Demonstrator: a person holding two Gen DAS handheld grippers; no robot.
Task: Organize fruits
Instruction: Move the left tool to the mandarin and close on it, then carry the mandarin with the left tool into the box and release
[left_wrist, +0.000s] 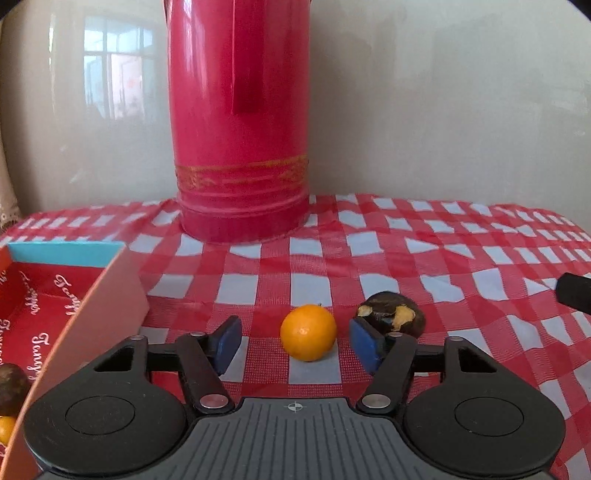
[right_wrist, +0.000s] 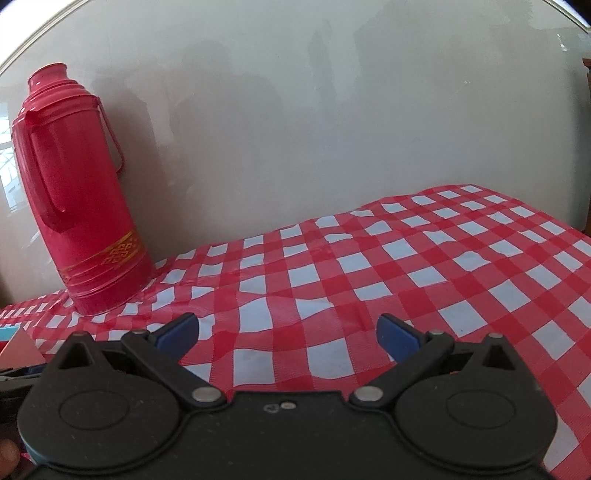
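A small orange (left_wrist: 308, 331) sits on the red checked tablecloth (left_wrist: 424, 258), between the blue pads of my open left gripper (left_wrist: 297, 341), not touched by them. A dark brown fruit with torn yellow patches (left_wrist: 393, 314) lies just behind the right pad. An open cardboard box with a red printed lining (left_wrist: 48, 295) stands at the left; a dark fruit (left_wrist: 11, 387) and an orange one (left_wrist: 5, 428) lie in it. My right gripper (right_wrist: 288, 338) is open and empty over bare cloth (right_wrist: 406, 266).
A tall red thermos (left_wrist: 238, 122) stands at the back against the pale wall; it also shows in the right wrist view (right_wrist: 77, 195). A black gripper part (left_wrist: 574, 293) pokes in at the right edge. A box corner (right_wrist: 18, 347) shows at left.
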